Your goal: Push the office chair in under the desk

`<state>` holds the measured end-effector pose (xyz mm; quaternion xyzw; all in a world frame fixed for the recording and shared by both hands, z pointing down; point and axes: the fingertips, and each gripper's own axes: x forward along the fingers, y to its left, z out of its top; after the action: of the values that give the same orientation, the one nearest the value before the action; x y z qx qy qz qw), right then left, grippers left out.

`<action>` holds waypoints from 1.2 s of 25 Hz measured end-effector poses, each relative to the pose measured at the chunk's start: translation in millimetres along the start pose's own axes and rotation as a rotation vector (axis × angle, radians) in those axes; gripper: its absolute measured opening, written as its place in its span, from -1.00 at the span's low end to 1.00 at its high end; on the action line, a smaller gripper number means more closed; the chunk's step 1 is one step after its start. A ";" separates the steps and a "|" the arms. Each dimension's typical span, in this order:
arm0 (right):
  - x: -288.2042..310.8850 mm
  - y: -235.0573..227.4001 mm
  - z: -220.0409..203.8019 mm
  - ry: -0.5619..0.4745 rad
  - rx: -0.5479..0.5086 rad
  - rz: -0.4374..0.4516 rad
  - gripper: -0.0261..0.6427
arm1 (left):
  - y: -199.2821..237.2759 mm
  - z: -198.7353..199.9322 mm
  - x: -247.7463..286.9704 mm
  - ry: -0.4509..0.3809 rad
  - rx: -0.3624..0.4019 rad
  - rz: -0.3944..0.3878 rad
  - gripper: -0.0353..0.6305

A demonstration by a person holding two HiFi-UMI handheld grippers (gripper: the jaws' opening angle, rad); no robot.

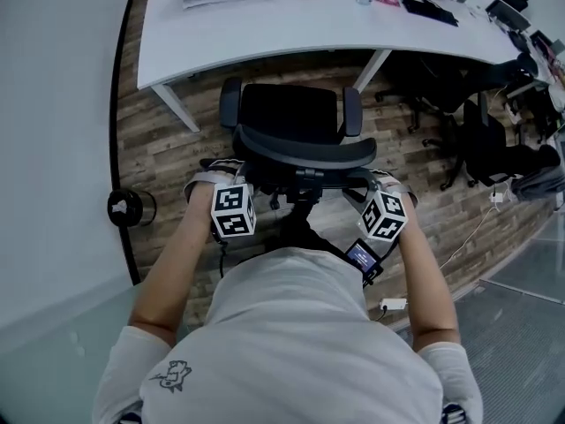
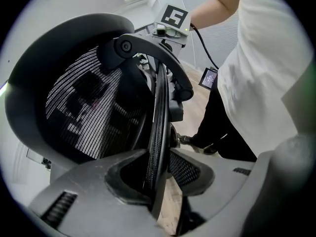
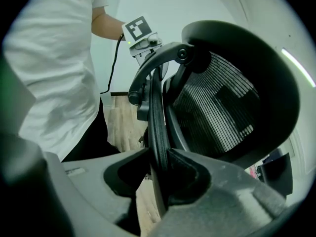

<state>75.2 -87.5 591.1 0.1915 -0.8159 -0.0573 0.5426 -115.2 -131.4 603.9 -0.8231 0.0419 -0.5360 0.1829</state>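
Observation:
A black office chair with a mesh backrest stands on the wood floor, its seat just in front of the white desk. My left gripper clamps the backrest's left rim. In the left gripper view the rim runs between the jaws of the left gripper. My right gripper clamps the right rim. In the right gripper view the rim is pinched by the right gripper. I stand directly behind the chair.
The desk's slanted legs flank the chair at either side. Several other black chairs crowd the right. A round black object sits on the floor by the left wall. A white plug and cable lie on the floor at my right.

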 end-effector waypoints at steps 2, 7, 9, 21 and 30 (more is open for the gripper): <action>6.6 -17.3 -0.4 0.000 -0.007 0.000 -0.57 | 14.6 -2.3 4.9 0.001 -0.006 0.012 -0.51; 22.1 -68.5 -4.9 -0.009 -0.029 0.005 -0.56 | 54.1 -3.6 20.0 0.018 -0.055 0.013 -0.51; 28.4 -86.9 -7.6 -0.016 -0.043 0.007 -0.56 | 69.1 -3.9 26.0 0.027 -0.070 0.018 -0.51; 61.4 -199.5 -20.3 -0.087 -0.136 0.033 -0.56 | 160.4 -4.3 62.1 0.092 -0.190 0.028 -0.52; 89.3 -265.1 -18.9 -0.106 -0.185 0.043 -0.55 | 215.1 -16.1 83.4 0.124 -0.233 0.075 -0.52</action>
<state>128.6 -362.7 595.9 0.1198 -0.8386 -0.1309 0.5150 -67.2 -357.6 607.6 -0.8018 0.1460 -0.5703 0.1031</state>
